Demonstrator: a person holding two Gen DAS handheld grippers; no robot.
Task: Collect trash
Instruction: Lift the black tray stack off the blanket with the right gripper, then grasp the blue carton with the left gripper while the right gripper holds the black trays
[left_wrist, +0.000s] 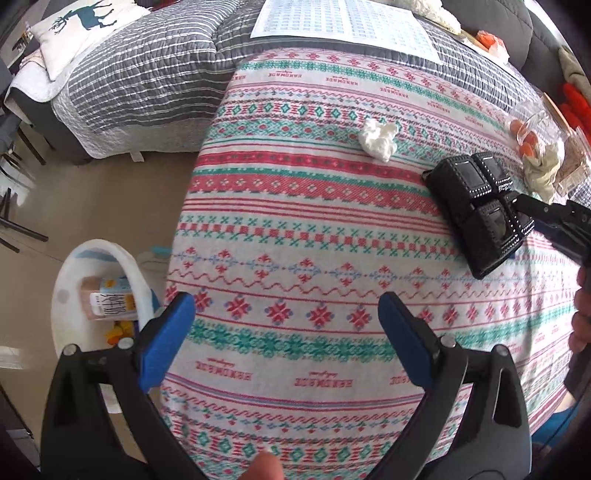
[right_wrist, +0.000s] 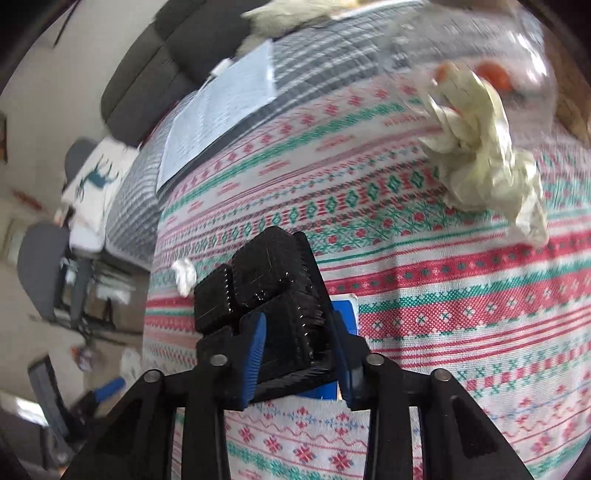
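Observation:
A black plastic compartment tray sits over the patterned blanket. My right gripper is shut on the black tray, its blue pads clamping one edge; it also shows in the left wrist view at the right. My left gripper is open and empty above the blanket's near part. A crumpled white tissue lies further up the blanket, also seen small in the right wrist view. A crumpled cream paper wad lies beyond the tray.
A white bin holding a carton and scraps stands on the floor at the left. A printed sheet lies on the grey striped quilt. A clear plastic container with orange pieces sits at the right edge. A deer pillow is far left.

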